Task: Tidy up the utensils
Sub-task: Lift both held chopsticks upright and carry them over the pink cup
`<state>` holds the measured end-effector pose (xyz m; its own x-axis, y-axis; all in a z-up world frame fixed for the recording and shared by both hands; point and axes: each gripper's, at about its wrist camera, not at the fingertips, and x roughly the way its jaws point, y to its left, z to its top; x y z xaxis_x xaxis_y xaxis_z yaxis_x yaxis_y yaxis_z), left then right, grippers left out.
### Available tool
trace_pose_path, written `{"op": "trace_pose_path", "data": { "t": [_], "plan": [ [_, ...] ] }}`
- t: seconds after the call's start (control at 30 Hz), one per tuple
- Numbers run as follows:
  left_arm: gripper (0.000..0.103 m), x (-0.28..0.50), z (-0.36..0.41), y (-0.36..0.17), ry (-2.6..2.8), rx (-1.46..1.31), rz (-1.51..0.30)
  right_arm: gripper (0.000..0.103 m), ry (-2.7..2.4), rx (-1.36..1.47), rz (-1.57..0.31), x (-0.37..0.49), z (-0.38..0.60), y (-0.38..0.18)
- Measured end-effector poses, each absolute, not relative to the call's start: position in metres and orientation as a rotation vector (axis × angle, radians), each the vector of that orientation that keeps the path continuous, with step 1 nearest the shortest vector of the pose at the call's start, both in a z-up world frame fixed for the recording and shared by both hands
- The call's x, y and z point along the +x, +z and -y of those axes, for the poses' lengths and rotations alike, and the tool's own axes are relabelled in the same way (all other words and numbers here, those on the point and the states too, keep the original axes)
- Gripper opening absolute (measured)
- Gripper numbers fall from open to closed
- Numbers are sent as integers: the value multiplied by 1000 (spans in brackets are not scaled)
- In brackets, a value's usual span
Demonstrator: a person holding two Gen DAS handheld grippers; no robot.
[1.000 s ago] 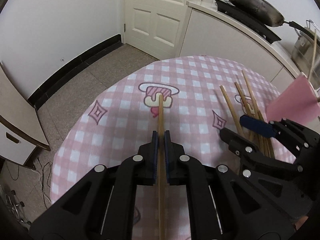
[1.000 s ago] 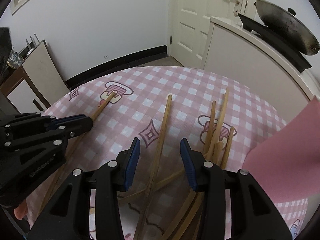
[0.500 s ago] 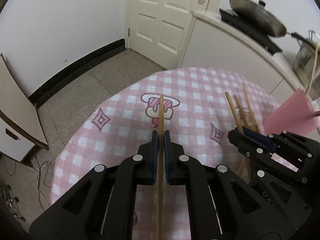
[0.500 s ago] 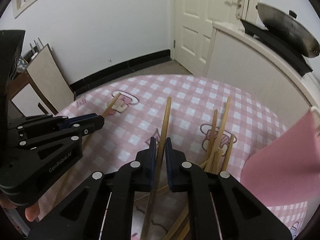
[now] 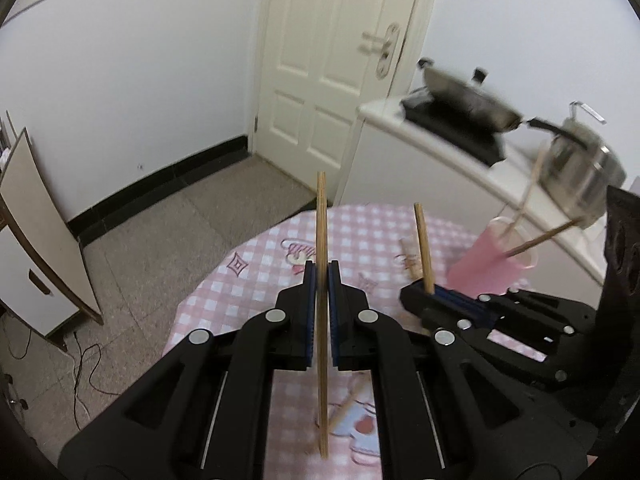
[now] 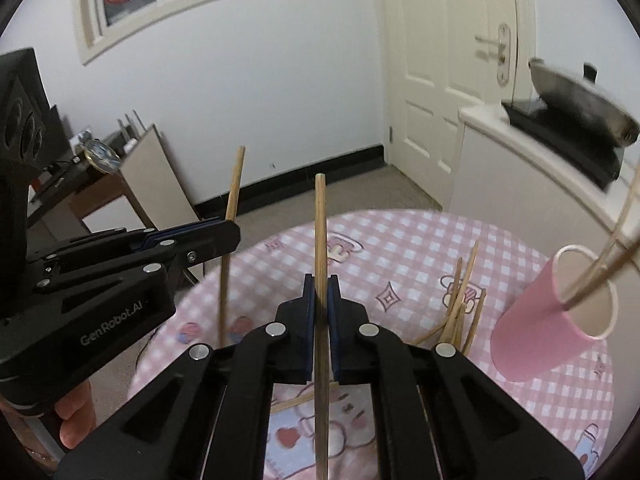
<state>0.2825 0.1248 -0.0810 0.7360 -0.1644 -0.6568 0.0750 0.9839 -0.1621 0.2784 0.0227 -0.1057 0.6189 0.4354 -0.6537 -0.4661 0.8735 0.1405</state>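
Note:
My left gripper (image 5: 321,280) is shut on a wooden chopstick (image 5: 321,220) and holds it lifted above the pink checked table (image 5: 360,224). My right gripper (image 6: 320,292) is shut on another wooden chopstick (image 6: 320,220), also lifted. Each gripper shows in the other's view: the right one (image 5: 430,294) with its chopstick (image 5: 423,244), the left one (image 6: 224,236) with its chopstick (image 6: 234,188). A pink cup (image 6: 556,316) stands at the table's right with chopsticks (image 6: 612,248) in it; it also shows in the left wrist view (image 5: 492,260). Several loose chopsticks (image 6: 460,312) lie beside the cup.
A white counter (image 5: 440,168) with a wok (image 5: 464,100) and a steel pot (image 5: 584,168) stands behind the table. A white door (image 5: 332,80) is at the back. A small cabinet (image 5: 28,248) stands on the floor at left.
Both grippers have risen from the table with their chopsticks. The right gripper went from open around a chopstick to shut on it, then lifted it.

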Motion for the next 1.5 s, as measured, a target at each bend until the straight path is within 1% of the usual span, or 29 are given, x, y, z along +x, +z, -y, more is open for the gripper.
{"op": "trace_pose_path", "data": {
  "t": [0.3, 0.63, 0.97, 1.27, 1.5],
  "plan": [
    [6, 228, -90, -26, -193, -115, -599, 5, 502, -24, -618, 226, 17, -53],
    [6, 201, -43, 4, -274, -149, -498, 5, 413, -9, -507, 192, 83, -11],
    [6, 211, 7, 27, -290, -177, -391, 5, 316, 7, -442, 195, 136, 8],
    [6, 239, 41, 31, -218, -184, -301, 5, 260, -7, -377, 217, 158, 16],
    [6, 260, 59, 31, -169, -206, -219, 5, 246, 39, -320, 236, 175, 15]
  ]
}}
